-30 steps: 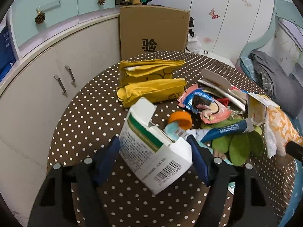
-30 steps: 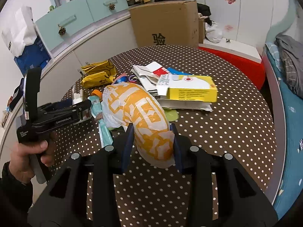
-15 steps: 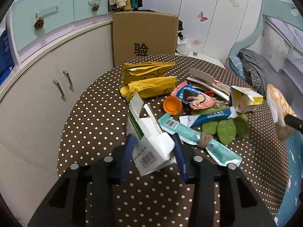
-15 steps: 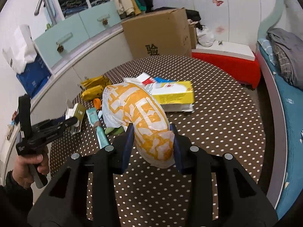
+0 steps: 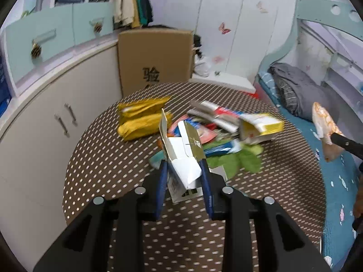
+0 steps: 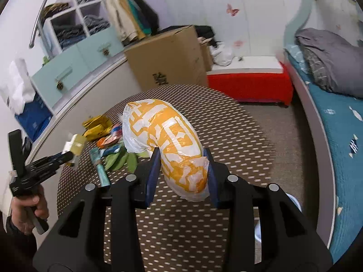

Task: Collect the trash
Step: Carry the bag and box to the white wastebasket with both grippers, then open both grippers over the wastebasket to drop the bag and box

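Left wrist view
Grip: the left gripper (image 5: 183, 170) has just been closing, and its blue pads now pinch a crumpled white carton (image 5: 181, 158), flap up, lifted off the table (image 5: 95, 158).
Room to move: bare dotted cloth lies left of and below the carton; the round rim curves close to the pale cabinet (image 5: 45, 136).
Litter: two yellow packets (image 5: 140, 120) lie toward the far left, a yellow-and-white box (image 5: 261, 127) lies tilted on flat papers, and green leaves (image 5: 238, 161) lie just beside the carton.
Textures: the carton is creased card; the packets look glossy; the picture is motion-blurred.
Change: the carton was whole and standing between wide jaws a second ago; now it is squeezed narrow and raised.

Right wrist view
Grip: the right gripper (image 6: 181, 170) clamps a puffy white-and-orange plastic bag (image 6: 163, 140), held above the table.
Room to move: the cloth to the right is open as far as the rim, with the teal bed (image 6: 335, 147) beyond it.
Other hand: the person's left hand (image 6: 29, 210) holds its tool at the left edge, carton at its tip.
Backdrop: a brown cardboard box (image 6: 168, 56) stands behind the table.
Change: the bag sits in the pads as before, while the litter pile looks farther off.
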